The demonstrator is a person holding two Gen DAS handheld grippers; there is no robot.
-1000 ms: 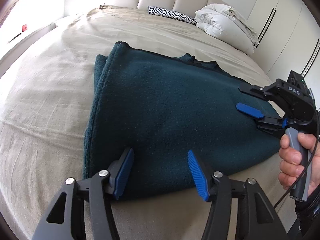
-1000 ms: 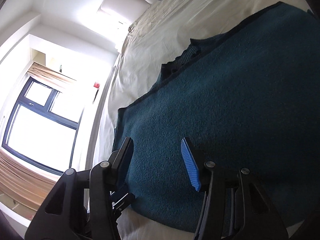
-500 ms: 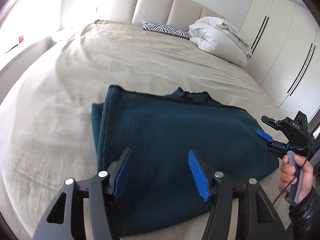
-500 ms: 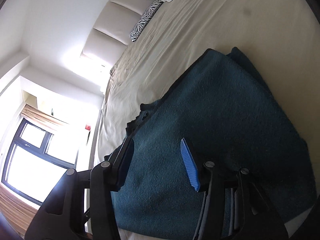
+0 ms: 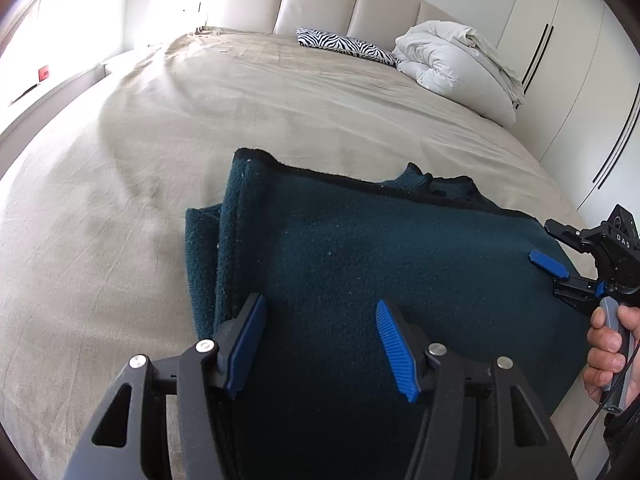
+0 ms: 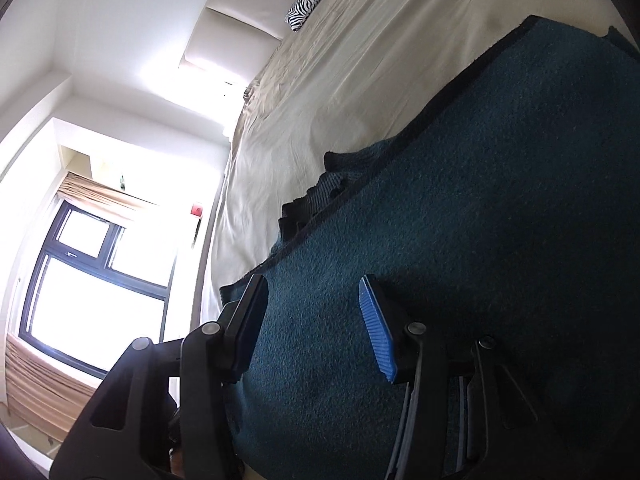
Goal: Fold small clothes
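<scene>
A dark teal fleece garment (image 5: 380,256) lies folded on the beige bed; it also fills the right wrist view (image 6: 480,220). Its black-trimmed edge faces the headboard, with the collar poking out behind. My left gripper (image 5: 320,344) is open and empty, its blue pads just above the garment's near edge. My right gripper (image 6: 312,328) is open and empty over the garment's right side. It also shows in the left wrist view (image 5: 560,280), held by a hand at the garment's right edge.
The beige bed sheet (image 5: 160,140) spreads to the left and far side. A zebra-print pillow (image 5: 344,44) and a white bundled duvet (image 5: 452,68) lie by the headboard. White wardrobes (image 5: 580,60) stand on the right. A window (image 6: 92,280) is beyond the bed.
Both grippers pulled back from the garment half a second ago, then moved in close over it again. Both stayed open. The garment has not visibly moved.
</scene>
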